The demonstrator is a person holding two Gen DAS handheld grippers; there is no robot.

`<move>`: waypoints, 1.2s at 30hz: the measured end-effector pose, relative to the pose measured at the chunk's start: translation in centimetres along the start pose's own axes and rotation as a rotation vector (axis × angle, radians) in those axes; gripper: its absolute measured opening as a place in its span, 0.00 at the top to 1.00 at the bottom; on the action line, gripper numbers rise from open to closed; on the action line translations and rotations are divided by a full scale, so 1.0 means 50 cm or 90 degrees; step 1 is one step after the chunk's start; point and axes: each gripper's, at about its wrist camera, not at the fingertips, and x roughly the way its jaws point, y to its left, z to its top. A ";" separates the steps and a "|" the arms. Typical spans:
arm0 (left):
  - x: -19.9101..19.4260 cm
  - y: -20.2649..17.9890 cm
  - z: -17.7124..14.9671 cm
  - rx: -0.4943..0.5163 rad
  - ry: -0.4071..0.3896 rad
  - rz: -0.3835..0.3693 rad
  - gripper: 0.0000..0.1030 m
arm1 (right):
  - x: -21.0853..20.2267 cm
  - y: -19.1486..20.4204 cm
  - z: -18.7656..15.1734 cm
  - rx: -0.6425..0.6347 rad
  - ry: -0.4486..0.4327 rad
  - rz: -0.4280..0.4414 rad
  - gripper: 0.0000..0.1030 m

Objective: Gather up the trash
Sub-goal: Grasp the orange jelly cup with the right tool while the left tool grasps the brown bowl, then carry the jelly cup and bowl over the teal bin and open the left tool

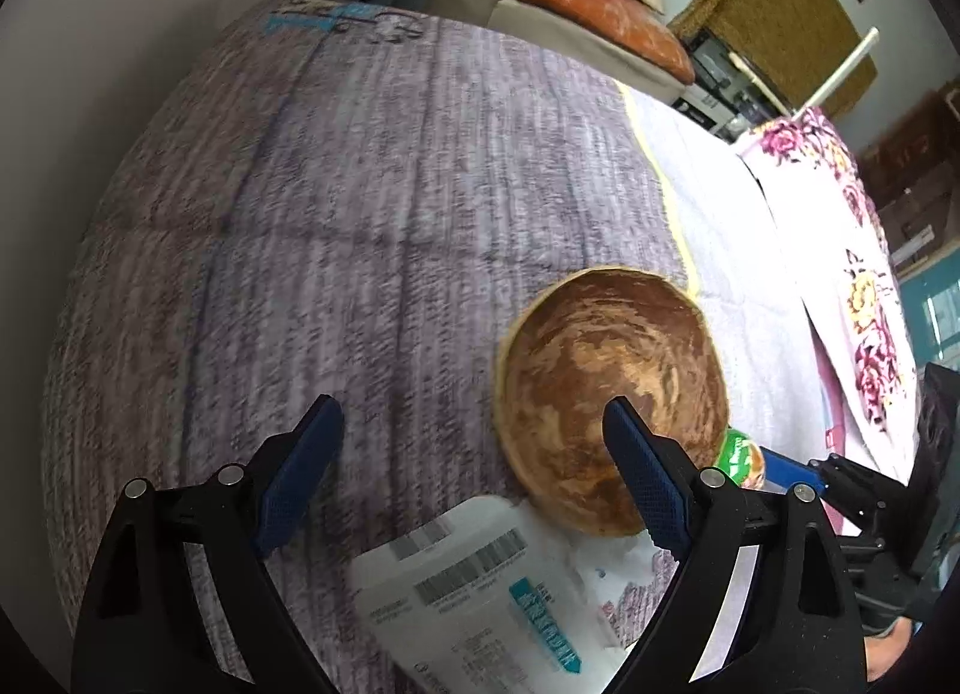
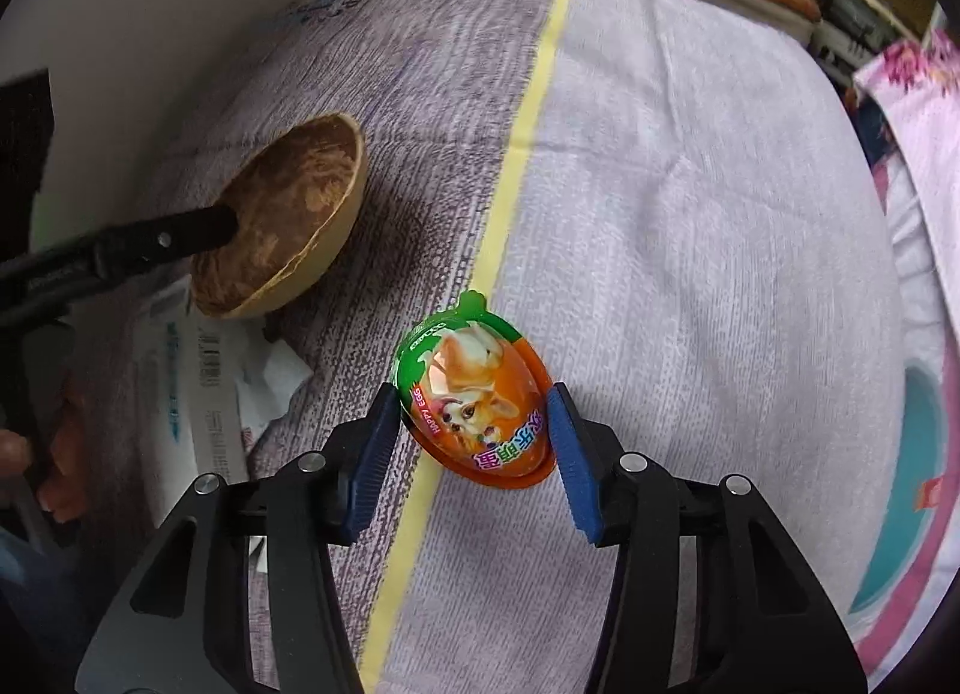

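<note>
Blue-padded jaws of the right gripper (image 2: 474,454) bracket a carrot-shaped snack egg (image 2: 474,400) lettered "HAPPY EGG", with a cartoon dog on its orange-and-green foil; the pads sit at its sides, and whether they press I cannot tell. It lies on the bedspread (image 2: 690,250) by a yellow stripe (image 2: 516,166), bare cloth beyond. Left gripper (image 1: 474,454) gapes wide, one finger inside a coconut shell half (image 1: 612,394), beside a barcoded shipping label (image 1: 474,592).
</note>
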 end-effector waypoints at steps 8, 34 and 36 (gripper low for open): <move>0.029 -0.079 0.002 0.082 0.008 0.008 0.76 | -0.040 -0.052 -0.016 0.062 -0.029 0.013 0.53; 0.023 -0.310 -0.044 0.188 -0.035 0.037 0.92 | -0.155 -0.272 -0.122 0.225 -0.126 0.055 0.53; 0.017 -0.324 -0.051 0.195 -0.037 0.039 0.92 | -0.166 -0.288 -0.132 0.235 -0.136 0.060 0.53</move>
